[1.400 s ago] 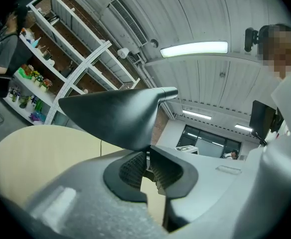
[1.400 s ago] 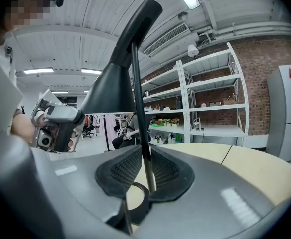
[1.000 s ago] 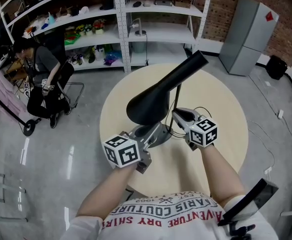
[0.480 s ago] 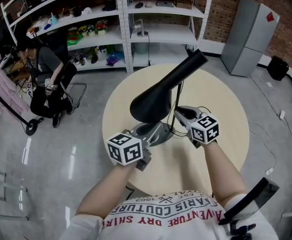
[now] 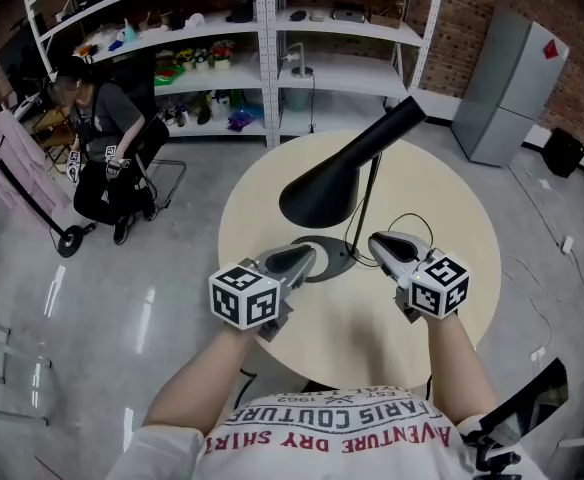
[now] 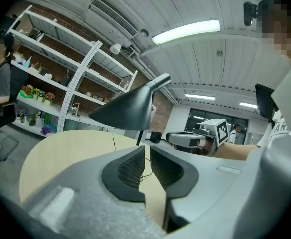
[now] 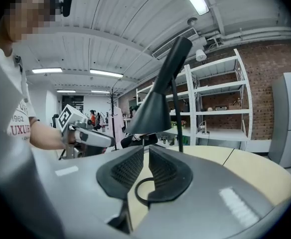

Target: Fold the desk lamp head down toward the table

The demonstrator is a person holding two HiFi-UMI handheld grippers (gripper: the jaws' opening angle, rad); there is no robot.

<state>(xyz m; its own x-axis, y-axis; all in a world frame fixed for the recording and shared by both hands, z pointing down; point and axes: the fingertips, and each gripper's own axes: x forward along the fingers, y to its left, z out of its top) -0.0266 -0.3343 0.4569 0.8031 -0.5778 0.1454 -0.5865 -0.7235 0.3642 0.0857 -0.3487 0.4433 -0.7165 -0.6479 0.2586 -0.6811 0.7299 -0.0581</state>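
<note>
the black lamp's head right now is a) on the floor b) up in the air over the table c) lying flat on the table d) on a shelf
b: the lamp head hangs tilted in the air above the table, over its base, not resting on anything.

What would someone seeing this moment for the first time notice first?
The black desk lamp, its cone head raised at a slant over the round beige table, dominates the centre. On either side of its base, the left gripper and the right gripper hold nothing. The left's jaws stand slightly apart, and the right's are closing with nothing between them.
</note>
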